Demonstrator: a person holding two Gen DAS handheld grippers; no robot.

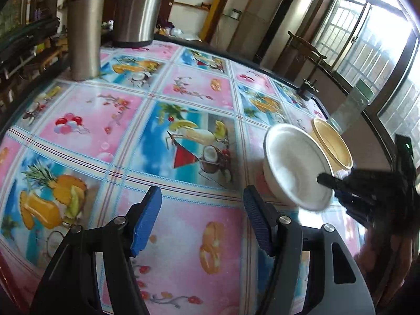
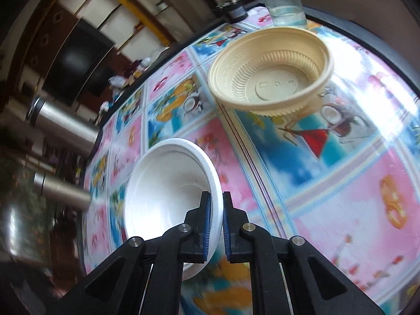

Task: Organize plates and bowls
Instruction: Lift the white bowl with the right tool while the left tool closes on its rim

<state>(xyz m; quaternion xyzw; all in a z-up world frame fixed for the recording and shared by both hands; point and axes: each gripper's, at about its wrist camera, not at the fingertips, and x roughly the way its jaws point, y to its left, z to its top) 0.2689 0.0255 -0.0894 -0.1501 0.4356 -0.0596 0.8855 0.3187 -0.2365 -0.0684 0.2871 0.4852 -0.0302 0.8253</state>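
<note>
A white foam bowl (image 2: 168, 183) is held tilted above the table, its rim pinched between the blue pads of my right gripper (image 2: 216, 199), which is shut on it. The same white bowl (image 1: 294, 162) shows at the right of the left wrist view, with the right gripper (image 1: 330, 181) on its near rim. A beige ribbed plastic bowl (image 2: 270, 71) rests on the table just beyond it; the beige bowl (image 1: 332, 144) appears right behind the white one. My left gripper (image 1: 202, 197) hovers open over the patterned cloth, nothing between its fingers.
The table wears a glossy pink and blue fruit-print cloth (image 1: 162, 136). Two steel flasks (image 1: 86, 26) stand at the far left edge. A clear glass of water (image 2: 284, 2) and a small black object (image 2: 232, 8) sit beyond the beige bowl near the table edge.
</note>
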